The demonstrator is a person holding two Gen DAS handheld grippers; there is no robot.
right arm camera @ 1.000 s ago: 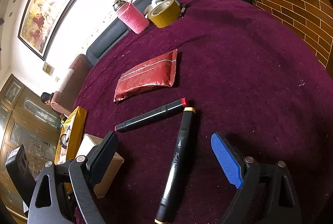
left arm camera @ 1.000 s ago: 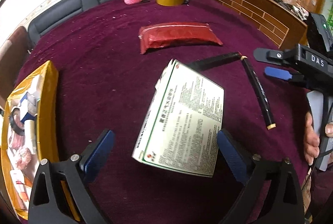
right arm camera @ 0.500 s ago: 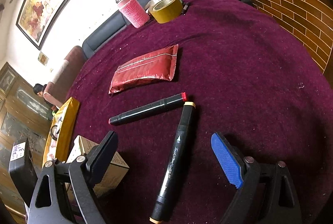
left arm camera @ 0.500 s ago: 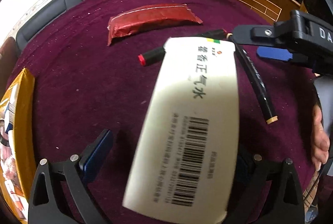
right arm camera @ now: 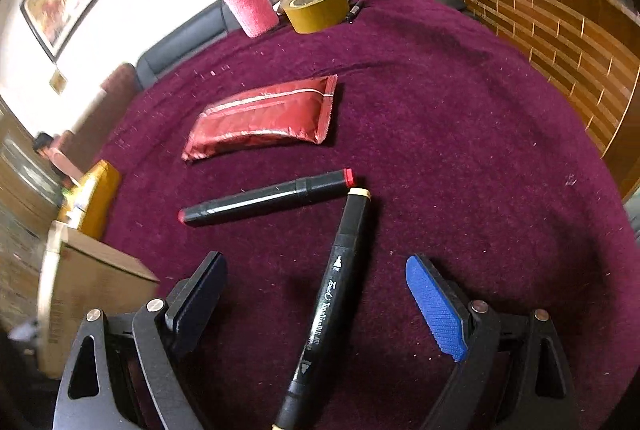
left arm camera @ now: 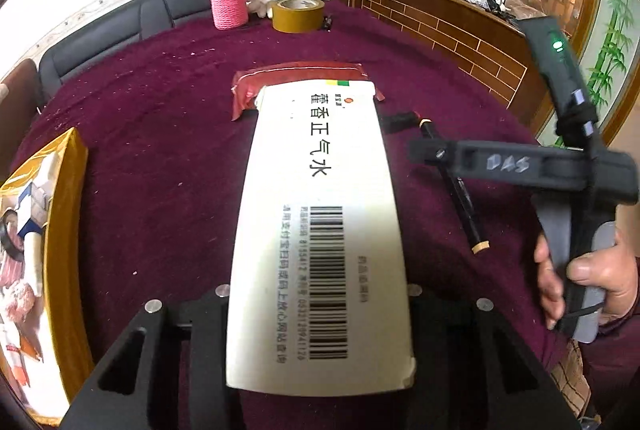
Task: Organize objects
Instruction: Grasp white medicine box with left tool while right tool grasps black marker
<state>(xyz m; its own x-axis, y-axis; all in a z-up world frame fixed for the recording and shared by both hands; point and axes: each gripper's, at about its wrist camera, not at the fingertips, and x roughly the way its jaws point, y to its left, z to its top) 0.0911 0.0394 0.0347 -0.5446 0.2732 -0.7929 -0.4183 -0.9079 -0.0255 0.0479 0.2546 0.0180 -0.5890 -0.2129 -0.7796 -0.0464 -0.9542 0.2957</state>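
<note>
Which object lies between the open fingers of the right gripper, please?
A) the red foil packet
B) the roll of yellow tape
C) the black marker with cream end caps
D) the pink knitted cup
C: in the right wrist view, the black marker with cream end caps lies on the cloth between the spread fingers of the right gripper, untouched by either.

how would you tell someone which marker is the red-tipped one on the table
On the maroon tablecloth, find the red foil pouch in the middle. Just in front of it lies a black marker, roughly parallel to the pouch. It has red ends, while the neighbouring marker touching it has cream ends and white lettering.
</note>
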